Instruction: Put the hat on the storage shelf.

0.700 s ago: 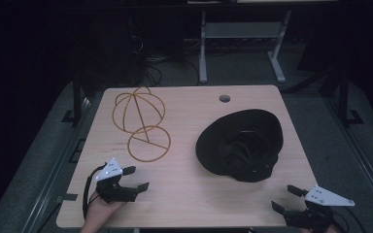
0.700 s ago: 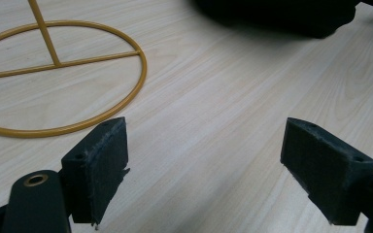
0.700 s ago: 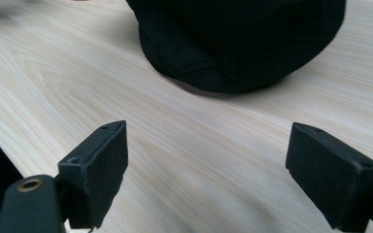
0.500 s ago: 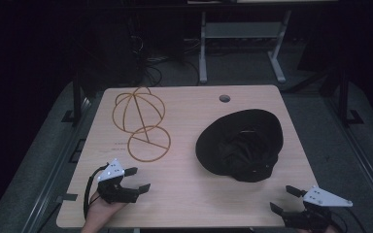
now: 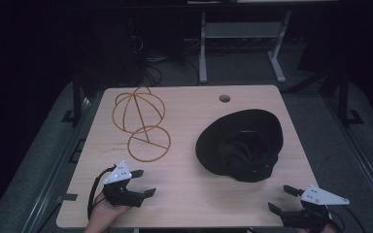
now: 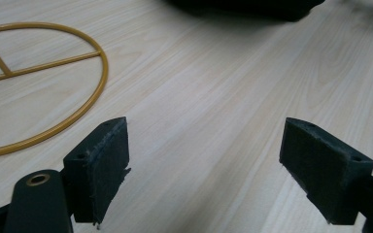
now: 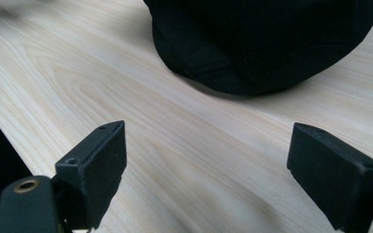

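A black brimmed hat (image 5: 240, 145) lies crown-down on the right half of the wooden table (image 5: 189, 194). A gold wire hat stand (image 5: 138, 119) lies tipped over at the back left, its ring base (image 5: 148, 144) towards me. My left gripper (image 5: 144, 182) is open near the front left, just short of the ring, with nothing between its jaws. In the left gripper view the left gripper (image 6: 209, 174) faces bare wood, with the ring base (image 6: 39, 87) to its left. My right gripper (image 5: 279, 197) is open at the front right corner. In its own view the right gripper (image 7: 209, 170) looks at the hat (image 7: 262, 43).
A round cable hole (image 5: 224, 98) sits near the table's far edge. Behind the table stand a metal frame (image 5: 238, 43) and cables on a dark floor. The table's front edge runs right by both hands.
Both grippers have shifted only slightly: the left a little to the right, the right a little to the left. Both stay open. Hat and stand have not moved.
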`<move>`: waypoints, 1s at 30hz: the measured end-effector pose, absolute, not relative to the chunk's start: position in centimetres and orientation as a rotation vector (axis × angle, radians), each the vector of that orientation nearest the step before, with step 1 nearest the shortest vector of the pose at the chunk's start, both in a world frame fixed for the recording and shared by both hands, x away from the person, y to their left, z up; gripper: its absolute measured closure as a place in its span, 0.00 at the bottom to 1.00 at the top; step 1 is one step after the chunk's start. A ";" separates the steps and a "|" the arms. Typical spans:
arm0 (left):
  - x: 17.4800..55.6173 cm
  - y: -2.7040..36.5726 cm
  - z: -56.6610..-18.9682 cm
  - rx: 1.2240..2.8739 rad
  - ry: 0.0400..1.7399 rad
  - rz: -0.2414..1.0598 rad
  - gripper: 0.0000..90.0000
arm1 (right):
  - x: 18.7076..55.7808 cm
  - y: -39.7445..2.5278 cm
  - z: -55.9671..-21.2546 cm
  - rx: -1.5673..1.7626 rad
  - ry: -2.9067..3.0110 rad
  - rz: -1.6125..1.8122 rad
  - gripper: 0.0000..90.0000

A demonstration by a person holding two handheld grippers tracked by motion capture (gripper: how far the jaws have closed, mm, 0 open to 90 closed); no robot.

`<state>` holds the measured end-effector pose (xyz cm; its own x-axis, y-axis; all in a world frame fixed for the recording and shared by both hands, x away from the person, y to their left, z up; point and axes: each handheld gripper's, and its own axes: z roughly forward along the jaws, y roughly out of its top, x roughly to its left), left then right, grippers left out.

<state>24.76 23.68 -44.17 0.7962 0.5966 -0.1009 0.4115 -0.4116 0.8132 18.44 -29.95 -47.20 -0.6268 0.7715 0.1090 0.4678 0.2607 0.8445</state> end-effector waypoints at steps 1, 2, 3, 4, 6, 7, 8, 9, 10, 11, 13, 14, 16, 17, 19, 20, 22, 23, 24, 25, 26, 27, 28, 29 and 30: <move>24.7 23.6 -44.1 2.067 0.739 0.258 0.20 | 18.4 -29.9 -47.2 1.134 2.212 1.308 0.15; 24.6 23.4 -44.0 2.067 0.736 0.257 0.20 | 18.4 -29.9 -47.2 1.132 2.212 1.309 0.15; 24.6 23.3 -44.0 2.066 0.730 0.257 0.20 | 18.4 -29.9 -47.1 1.131 2.210 1.313 0.15; 24.5 23.2 -43.9 2.070 0.723 0.257 0.20 | 18.4 -29.9 -47.0 1.127 2.209 1.317 0.15; 24.4 23.0 -43.9 2.064 0.717 0.252 0.20 | 18.4 -29.8 -46.9 1.126 2.204 1.320 0.15; 24.4 22.9 -43.8 2.062 0.712 0.246 0.20 | 18.3 -29.8 -46.9 1.125 2.202 1.322 0.15; 24.4 22.8 -43.8 2.059 0.712 0.241 0.20 | 18.3 -29.8 -46.8 1.125 2.198 1.328 0.15; 24.4 22.6 -43.7 2.059 0.706 0.234 0.20 | 18.3 -29.8 -46.8 1.124 2.197 1.330 0.15; 24.4 22.5 -43.6 2.062 0.703 0.229 0.20 | 18.3 -29.8 -46.8 1.124 2.193 1.334 0.15; 24.5 22.2 -43.5 2.062 0.694 0.224 0.20 | 18.3 -29.8 -46.8 1.118 2.190 1.339 0.15; 24.6 21.6 -43.3 2.062 0.679 0.214 0.20 | 18.3 -29.7 -46.7 1.128 2.188 1.342 0.15; 24.7 21.3 -43.1 2.066 0.668 0.210 0.20 | 18.3 -29.7 -46.7 1.130 2.186 1.343 0.15; 24.8 20.4 -42.7 2.062 0.643 0.198 0.20 | 18.3 -29.7 -46.7 1.130 2.188 1.345 0.15; 24.8 19.9 -42.4 2.062 0.626 0.194 0.20 | 18.4 -29.7 -46.7 1.124 2.192 1.343 0.15; 25.0 18.8 -42.0 2.058 0.599 0.185 0.20 | 18.4 -29.6 -46.8 1.123 2.197 1.338 0.15; 25.1 18.2 -41.7 2.060 0.581 0.179 0.20 | 18.5 -29.6 -46.8 1.116 2.200 1.336 0.15; 25.3 16.8 -41.3 2.063 0.553 0.169 0.20 | 18.5 -29.5 -46.8 1.118 2.203 1.333 0.15; 25.5 16.1 -41.2 2.067 0.536 0.164 0.20 | 18.5 -29.5 -46.7 1.118 2.203 1.333 0.15; 25.6 15.4 -41.0 2.074 0.519 0.163 0.20 | 18.5 -29.5 -46.7 1.118 2.203 1.334 0.15; 25.7 14.6 -40.8 2.079 0.504 0.162 0.20 | 18.5 -29.5 -46.7 1.116 2.203 1.334 0.15; 25.8 13.9 -40.6 2.088 0.488 0.164 0.20 | 18.5 -29.6 -46.7 1.115 2.203 1.334 0.15; 25.9 13.2 -40.4 2.092 0.473 0.163 0.20 | 18.4 -29.6 -46.6 1.114 2.201 1.338 0.15; 26.0 12.5 -40.1 2.102 0.458 0.163 0.20 | 18.4 -29.6 -46.6 1.116 2.198 1.338 0.15; 26.1 11.9 -40.0 2.102 0.445 0.165 0.20 | 18.4 -29.7 -46.6 1.116 2.199 1.339 0.15; 26.3 11.3 -39.8 2.107 0.432 0.165 0.20 | 18.4 -29.7 -46.6 1.116 2.198 1.341 0.15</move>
